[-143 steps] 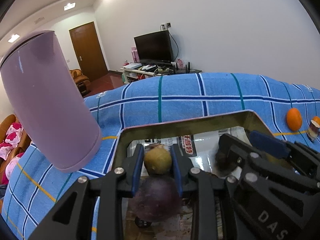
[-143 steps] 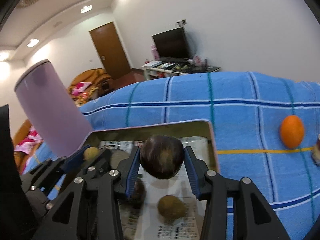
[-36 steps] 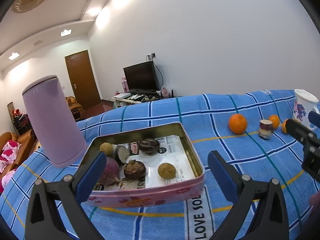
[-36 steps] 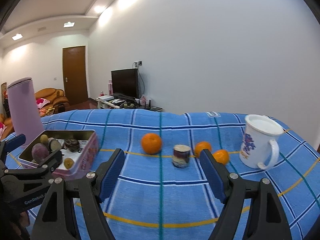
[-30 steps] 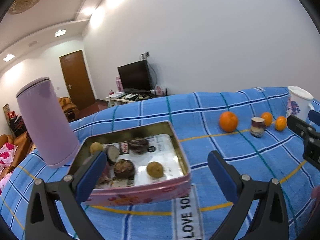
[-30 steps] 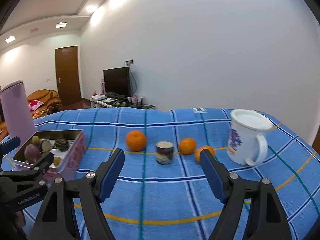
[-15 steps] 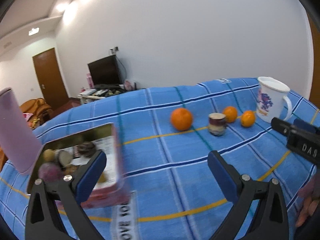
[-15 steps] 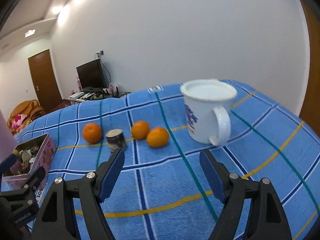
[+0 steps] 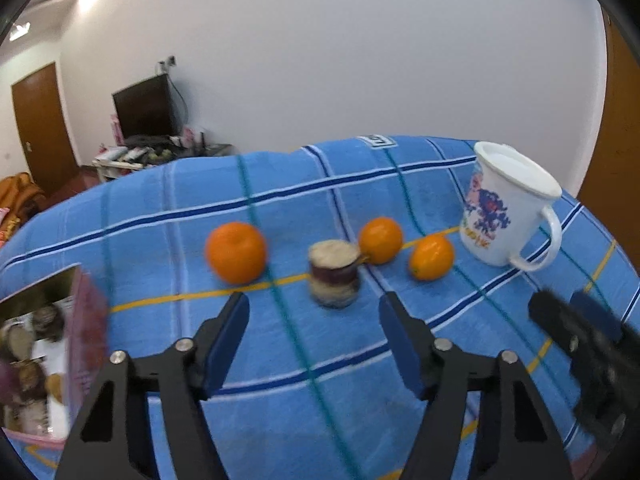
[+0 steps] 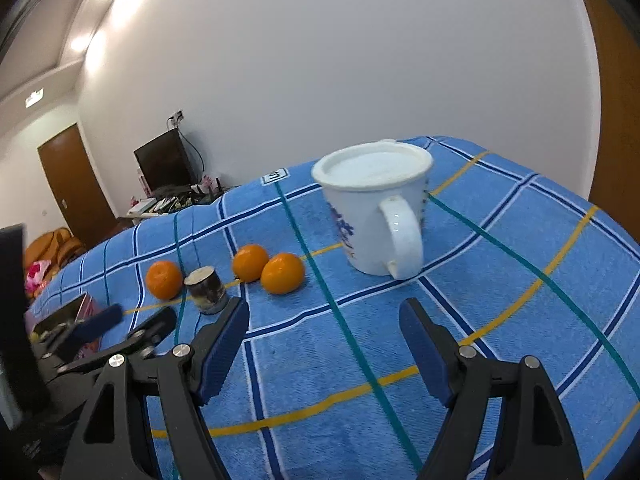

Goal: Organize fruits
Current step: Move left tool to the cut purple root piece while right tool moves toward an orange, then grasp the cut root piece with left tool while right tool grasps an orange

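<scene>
Counting three oranges (image 9: 235,252), perhaps.

Three oranges (image 9: 236,252) (image 9: 380,240) (image 9: 431,257) lie in a row ahead of the left hand-held gripper (image 9: 314,336); a tin of fruit (image 9: 44,352) sits to its left.

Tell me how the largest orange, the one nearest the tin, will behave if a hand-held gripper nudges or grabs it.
The largest orange looks round and lies loose on the blue cloth, so a nudge would probably roll it, though the towel-like cloth may slow it. Its skin looks smooth and curved, so flat pads might slip unless they close across its widest part. It seems firm enough to squeeze moderately.
</scene>
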Demonstrator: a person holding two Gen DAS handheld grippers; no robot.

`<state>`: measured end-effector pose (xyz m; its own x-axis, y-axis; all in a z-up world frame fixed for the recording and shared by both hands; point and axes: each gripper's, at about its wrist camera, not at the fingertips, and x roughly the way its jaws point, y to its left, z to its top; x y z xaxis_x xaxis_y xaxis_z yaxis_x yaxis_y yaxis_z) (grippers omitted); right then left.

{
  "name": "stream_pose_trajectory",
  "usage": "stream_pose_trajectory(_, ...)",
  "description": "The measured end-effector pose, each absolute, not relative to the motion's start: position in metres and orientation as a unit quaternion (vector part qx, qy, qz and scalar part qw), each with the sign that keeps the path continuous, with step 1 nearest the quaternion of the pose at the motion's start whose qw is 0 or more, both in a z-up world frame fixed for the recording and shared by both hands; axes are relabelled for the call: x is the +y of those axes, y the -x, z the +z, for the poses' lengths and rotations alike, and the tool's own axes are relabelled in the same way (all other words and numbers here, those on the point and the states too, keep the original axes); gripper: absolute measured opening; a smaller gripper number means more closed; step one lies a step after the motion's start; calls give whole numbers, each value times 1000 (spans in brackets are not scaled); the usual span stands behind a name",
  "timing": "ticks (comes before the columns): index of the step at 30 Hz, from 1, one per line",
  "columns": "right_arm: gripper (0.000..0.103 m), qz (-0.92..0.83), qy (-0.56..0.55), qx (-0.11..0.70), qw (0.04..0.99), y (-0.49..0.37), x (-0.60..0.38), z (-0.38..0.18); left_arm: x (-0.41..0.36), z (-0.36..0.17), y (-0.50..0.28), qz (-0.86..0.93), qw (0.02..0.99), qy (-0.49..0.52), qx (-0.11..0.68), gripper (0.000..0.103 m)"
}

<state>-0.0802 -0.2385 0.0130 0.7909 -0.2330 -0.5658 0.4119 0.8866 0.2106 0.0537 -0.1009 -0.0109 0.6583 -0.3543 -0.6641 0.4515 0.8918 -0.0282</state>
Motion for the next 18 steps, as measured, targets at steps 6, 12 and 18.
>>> stream_pose_trajectory(6,79,-168,-204,281,923,82,-254,9,-128,-20,-76,-233,896,-68,372,53)
stream_pose_trajectory(12,79,-163,-223,279,920,85,-259,8,-137,-27,-97,-208,894,-67,392,39)
stream_pose_trajectory(18,79,-160,-229,282,918,87,-261,9,-139,-31,-106,-209,887,-60,407,39)
